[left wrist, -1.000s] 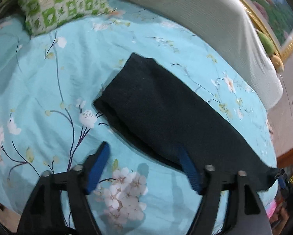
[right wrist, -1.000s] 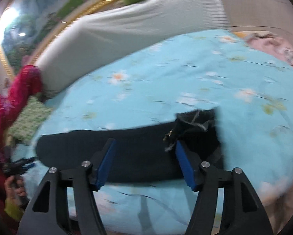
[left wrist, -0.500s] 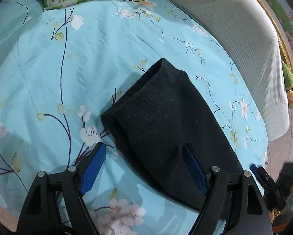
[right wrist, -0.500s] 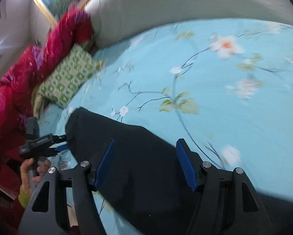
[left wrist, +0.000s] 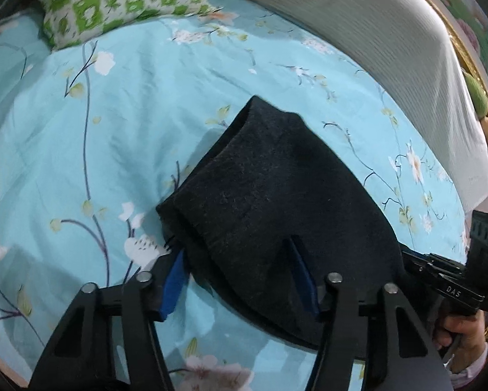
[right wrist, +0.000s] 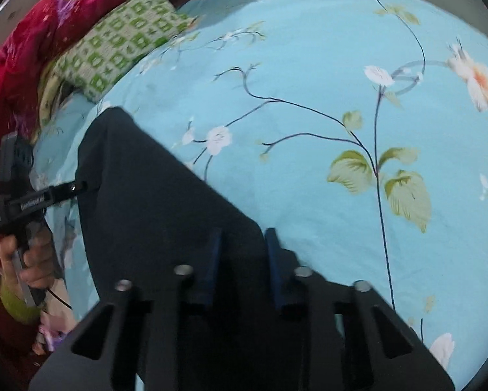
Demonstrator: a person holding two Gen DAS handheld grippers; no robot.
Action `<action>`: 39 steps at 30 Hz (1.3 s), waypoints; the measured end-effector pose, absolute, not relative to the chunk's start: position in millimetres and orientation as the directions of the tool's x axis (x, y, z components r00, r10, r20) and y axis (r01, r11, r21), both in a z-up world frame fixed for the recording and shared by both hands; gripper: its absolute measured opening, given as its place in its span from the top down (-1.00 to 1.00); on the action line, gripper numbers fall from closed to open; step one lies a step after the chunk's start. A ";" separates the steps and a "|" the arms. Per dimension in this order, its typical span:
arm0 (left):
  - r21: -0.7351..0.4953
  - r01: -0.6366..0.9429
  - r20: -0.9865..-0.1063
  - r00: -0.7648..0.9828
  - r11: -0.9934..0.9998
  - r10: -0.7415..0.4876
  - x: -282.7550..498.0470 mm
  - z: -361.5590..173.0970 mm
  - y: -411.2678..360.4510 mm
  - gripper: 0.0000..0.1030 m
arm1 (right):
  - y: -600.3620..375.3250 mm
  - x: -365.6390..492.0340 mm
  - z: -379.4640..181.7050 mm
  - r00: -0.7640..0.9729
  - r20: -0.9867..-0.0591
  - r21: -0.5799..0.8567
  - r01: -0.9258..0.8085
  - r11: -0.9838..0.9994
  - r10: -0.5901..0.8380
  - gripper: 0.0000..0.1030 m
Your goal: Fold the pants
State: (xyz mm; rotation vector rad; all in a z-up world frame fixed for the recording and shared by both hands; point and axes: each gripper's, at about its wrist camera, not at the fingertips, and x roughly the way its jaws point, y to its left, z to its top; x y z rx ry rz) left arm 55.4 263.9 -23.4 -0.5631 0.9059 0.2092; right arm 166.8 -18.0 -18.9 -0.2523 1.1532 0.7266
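Observation:
The dark folded pants (left wrist: 270,202) lie on the light blue flowered bedsheet (left wrist: 113,130). My left gripper (left wrist: 237,270) is open, its fingers straddling the near edge of the pants; the right blue pad (left wrist: 304,280) pokes through the cloth. The right gripper shows at the right edge of the left wrist view (left wrist: 439,273), at the pants' other end. In the right wrist view the pants (right wrist: 146,202) fill the lower left; my right gripper (right wrist: 240,254) is nearly closed with a corner of the pants between its blue pads. The left gripper appears at the far left (right wrist: 32,195).
A green and white checked pillow (left wrist: 120,0) lies at the head of the bed, also in the right wrist view (right wrist: 120,39). A grey ribbed headboard cushion (left wrist: 374,39) runs along the far side. Red bedding (right wrist: 25,42) is heaped beside the pillow.
My right gripper has narrowed from wide open onto the pants' corner. Both grippers have come closer to the pants, and the left fingers now reach over the cloth's near edge.

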 end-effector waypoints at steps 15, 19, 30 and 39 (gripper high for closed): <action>-0.273 -0.239 -0.697 0.717 0.932 -0.020 30.6 3.7 246.6 0.67 | 5.9 144.4 1.9 0.543 -0.800 -0.167 -0.612 0.773 0.257 0.74; -0.209 -0.262 -0.746 0.665 0.942 0.020 33.5 -23.5 248.4 0.51 | 5.0 153.4 -16.2 0.518 -0.821 -0.129 -0.580 0.804 0.242 0.68; -0.167 -0.142 -0.668 0.744 0.976 -0.006 2.0 46.6 212.5 0.04 | -81.9 88.3 45.0 0.564 -0.725 0.139 -0.440 0.887 0.394 -0.18; -0.165 0.168 -0.697 0.678 0.972 -0.236 40.6 46.5 94.1 -0.01 | -195.5 -16.9 49.7 0.648 -0.684 0.289 -0.180 0.940 0.334 -0.19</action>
